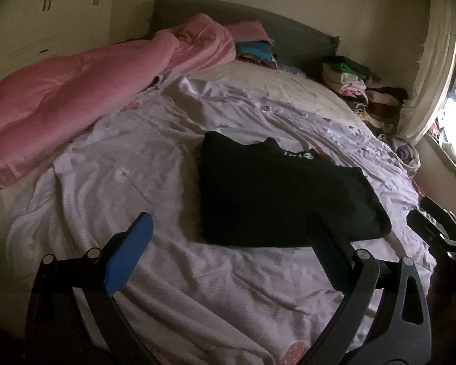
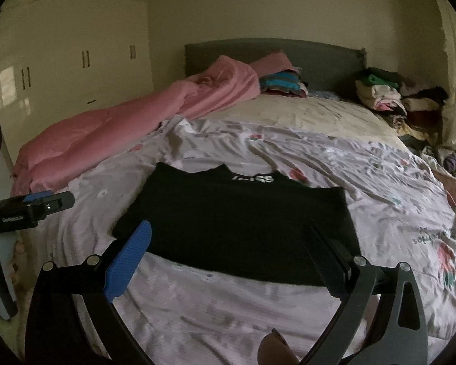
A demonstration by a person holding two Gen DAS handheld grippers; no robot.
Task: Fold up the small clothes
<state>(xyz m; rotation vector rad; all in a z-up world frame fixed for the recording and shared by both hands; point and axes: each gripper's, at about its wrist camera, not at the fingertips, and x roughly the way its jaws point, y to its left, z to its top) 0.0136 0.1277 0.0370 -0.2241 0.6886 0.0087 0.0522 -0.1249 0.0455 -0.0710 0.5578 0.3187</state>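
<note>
The black garment (image 2: 234, 228) is matt, soft cloth. Under it the printed sheet (image 2: 380, 188) is thin, creased fabric. Left of the garment, the pink quilt (image 1: 60, 97) looks plush. Gripper pads (image 2: 127, 261) are ribbed blue plastic, frames matt black.

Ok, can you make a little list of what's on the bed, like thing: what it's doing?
black shirt: lying flat and partly folded on the flowery sheet, white letters near the collar
pink blanket: bunched along the bed's left side
clothes pile: stacked by the headboard
left gripper: open, holding nothing
right gripper: open, holding nothing
</note>
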